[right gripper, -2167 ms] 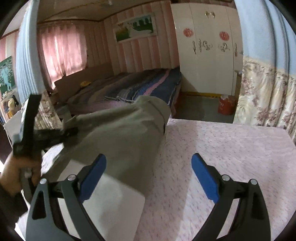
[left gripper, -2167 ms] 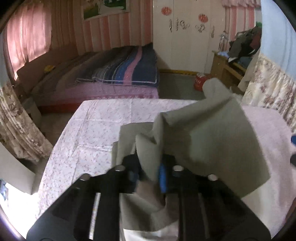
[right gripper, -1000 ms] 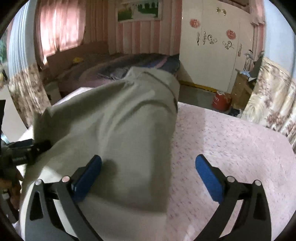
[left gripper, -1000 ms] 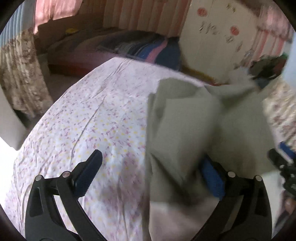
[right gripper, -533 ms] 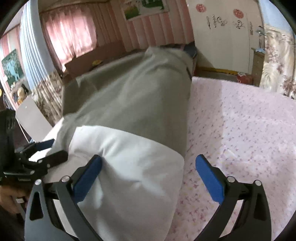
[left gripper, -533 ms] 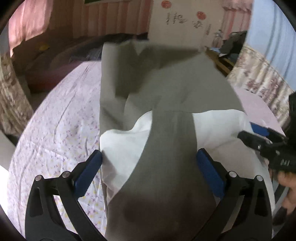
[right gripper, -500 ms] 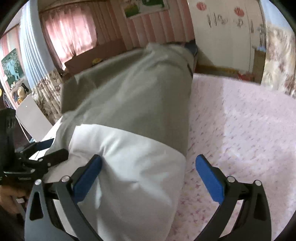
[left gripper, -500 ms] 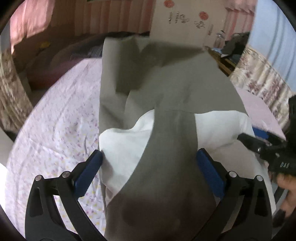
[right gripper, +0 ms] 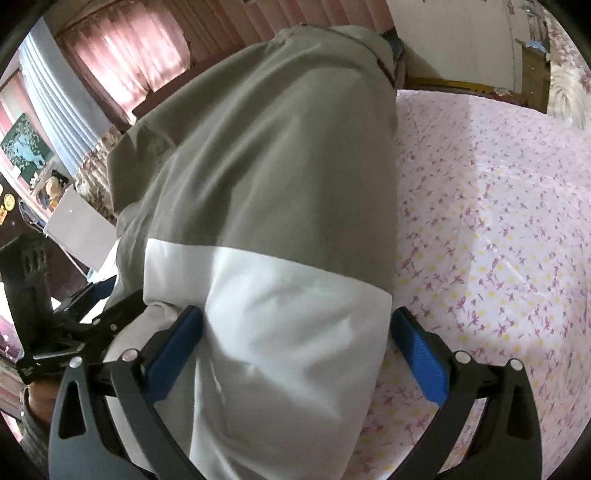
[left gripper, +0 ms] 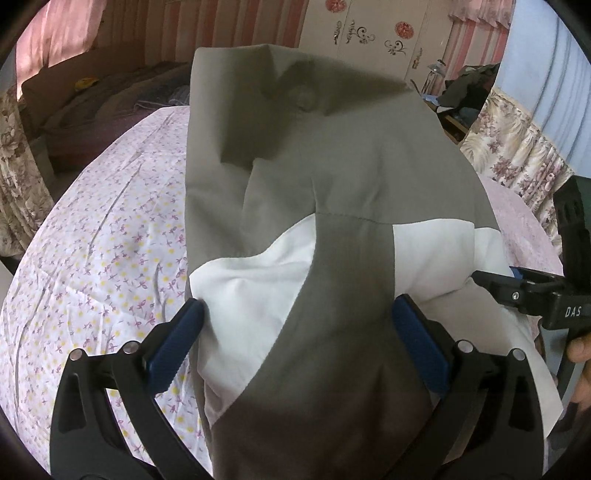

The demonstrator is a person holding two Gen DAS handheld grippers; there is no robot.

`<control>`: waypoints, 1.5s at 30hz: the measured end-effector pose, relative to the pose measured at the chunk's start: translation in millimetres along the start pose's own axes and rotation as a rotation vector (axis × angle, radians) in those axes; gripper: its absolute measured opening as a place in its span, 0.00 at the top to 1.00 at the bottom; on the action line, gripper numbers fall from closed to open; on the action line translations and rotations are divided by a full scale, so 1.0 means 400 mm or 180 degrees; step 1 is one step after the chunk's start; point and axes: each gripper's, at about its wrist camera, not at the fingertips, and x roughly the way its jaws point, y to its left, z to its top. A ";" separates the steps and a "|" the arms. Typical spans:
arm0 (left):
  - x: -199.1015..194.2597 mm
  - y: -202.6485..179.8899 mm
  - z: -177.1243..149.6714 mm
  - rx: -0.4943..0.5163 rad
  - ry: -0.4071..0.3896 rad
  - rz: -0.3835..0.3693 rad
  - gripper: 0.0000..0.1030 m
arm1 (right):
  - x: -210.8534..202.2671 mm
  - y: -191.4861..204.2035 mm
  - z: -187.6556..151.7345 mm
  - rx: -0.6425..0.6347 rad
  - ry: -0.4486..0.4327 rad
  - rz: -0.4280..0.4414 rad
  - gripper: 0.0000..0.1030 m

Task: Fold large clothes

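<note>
Place: a home bedroom.
Evidence: bed (left gripper: 110, 99) with dark bedding, pink curtains (right gripper: 125, 59), white decorated wardrobe (left gripper: 369, 33), floral-sheeted surface (left gripper: 92, 258), clothes pile (left gripper: 465, 85).

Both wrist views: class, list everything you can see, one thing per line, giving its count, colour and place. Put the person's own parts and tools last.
garment: one, grey with white panels, lying on the floral sheet between both tools
floral sheet: one, pale pink with small purple and yellow flowers, covering the near surface
bed: one, dark covers, beyond the sheet
wardrobe: one, white with red round stickers, far wall
curtains: pink, on the window
clothes pile: dark, far right
left tool: black, blue pads, open around the garment
right tool: black, blue pads, open around the white panel
hand: one, on the right tool's handle
</note>
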 end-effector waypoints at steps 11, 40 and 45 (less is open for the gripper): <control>-0.020 -0.049 -0.005 0.0127 -0.0157 -0.0051 0.38 | -0.052 0.039 -0.033 -0.0052 -0.0527 0.0032 0.59; 0.152 -0.684 0.082 0.0854 -0.0250 -0.0392 0.32 | -0.441 -0.450 -0.174 0.0460 -0.1113 -0.1500 0.15; 0.048 -0.612 -0.015 0.0947 -0.0345 -0.0451 0.21 | -0.471 -0.402 -0.281 0.0472 -0.1080 -0.1697 0.12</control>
